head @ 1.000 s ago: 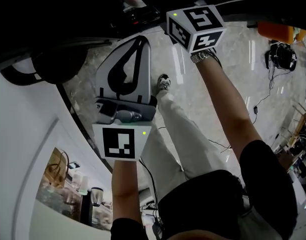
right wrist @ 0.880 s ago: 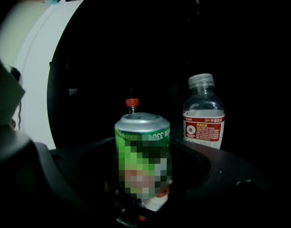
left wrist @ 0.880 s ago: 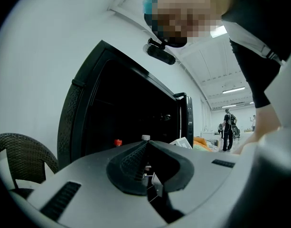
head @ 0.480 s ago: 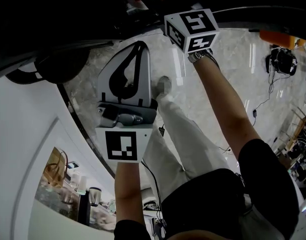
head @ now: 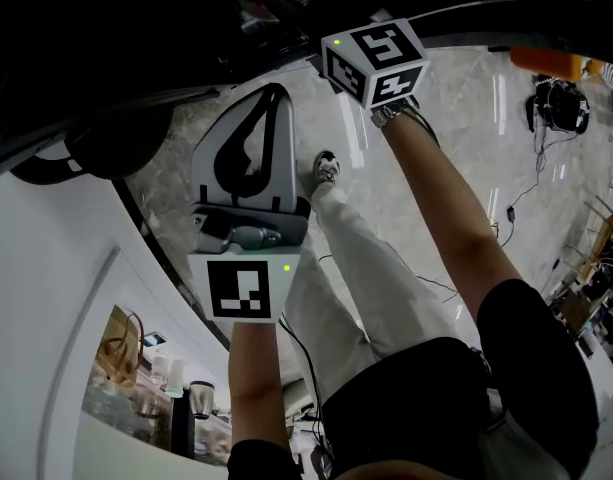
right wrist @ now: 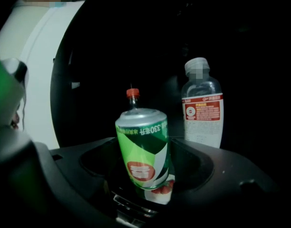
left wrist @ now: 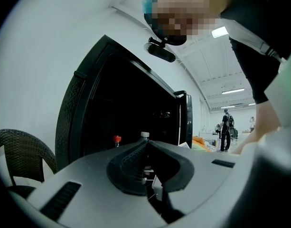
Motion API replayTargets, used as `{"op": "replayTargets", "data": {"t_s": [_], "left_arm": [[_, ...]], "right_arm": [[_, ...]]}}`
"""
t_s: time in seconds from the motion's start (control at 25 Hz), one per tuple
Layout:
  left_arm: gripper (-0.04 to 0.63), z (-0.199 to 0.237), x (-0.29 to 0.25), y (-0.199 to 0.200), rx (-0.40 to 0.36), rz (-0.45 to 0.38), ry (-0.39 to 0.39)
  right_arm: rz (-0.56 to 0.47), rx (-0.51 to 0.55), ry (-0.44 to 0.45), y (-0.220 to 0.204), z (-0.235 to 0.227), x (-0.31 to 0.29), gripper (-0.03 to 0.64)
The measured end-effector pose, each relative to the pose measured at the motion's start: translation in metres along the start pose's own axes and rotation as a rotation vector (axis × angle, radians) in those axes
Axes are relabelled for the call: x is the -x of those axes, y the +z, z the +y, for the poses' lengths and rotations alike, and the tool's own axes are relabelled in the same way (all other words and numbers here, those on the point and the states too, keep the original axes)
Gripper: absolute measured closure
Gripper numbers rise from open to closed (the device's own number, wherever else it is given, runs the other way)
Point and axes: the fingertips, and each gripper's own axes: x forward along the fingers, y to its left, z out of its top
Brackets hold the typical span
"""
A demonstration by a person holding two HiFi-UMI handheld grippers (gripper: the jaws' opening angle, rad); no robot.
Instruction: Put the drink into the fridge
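Right claw (right wrist: 146,175) nudged deeper into black fridge (right wrist: 117,42), clamped on green aluminium drink can (right wrist: 144,146); placing step, next set down beside clear plastic bottle (right wrist: 202,110) ahead-right, release; left claw (left wrist: 146,148) closed, empty.

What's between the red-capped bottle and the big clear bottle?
Nothing: the right gripper view shows only dark space between the red-capped bottle and the clear bottle.

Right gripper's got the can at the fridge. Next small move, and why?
Likely ease the right gripper forward and set the green can down beside the clear bottle: the can is clamped in its jaws, slightly tilted, with the dark fridge interior directly ahead.
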Motion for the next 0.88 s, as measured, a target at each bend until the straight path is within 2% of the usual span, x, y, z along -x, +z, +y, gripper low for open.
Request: {"op": "replayTargets", "data": {"t_s": [0.28,0.52,0.64,0.72,0.88], "left_arm": [[0.586,-0.003,0.001,0.001,0.015,0.000,-0.039],[0.586,-0.017,0.011,0.012,0.015,-0.008,-0.101],[0.586,-0.026,0.015,0.018,0.008,-0.008,-0.138],[0.586,-0.034,0.018,0.023,0.008,-0.008,-0.161],[0.586,-0.054,0.019,0.040,0.016,-0.032,-0.219]], "right_arm": [[-0.024,-0.015,-0.043,0.011,0.002,0.026,0.294],[-0.053,-0.045,-0.076,0.027,0.024,0.068,0.306],[-0.088,-0.039,-0.129,0.039,0.034,0.096,0.511],[-0.104,-0.039,-0.151,0.046,0.041,0.115,0.567],[-0.129,-0.071,-0.184,0.062,0.051,0.154,0.603]]}}
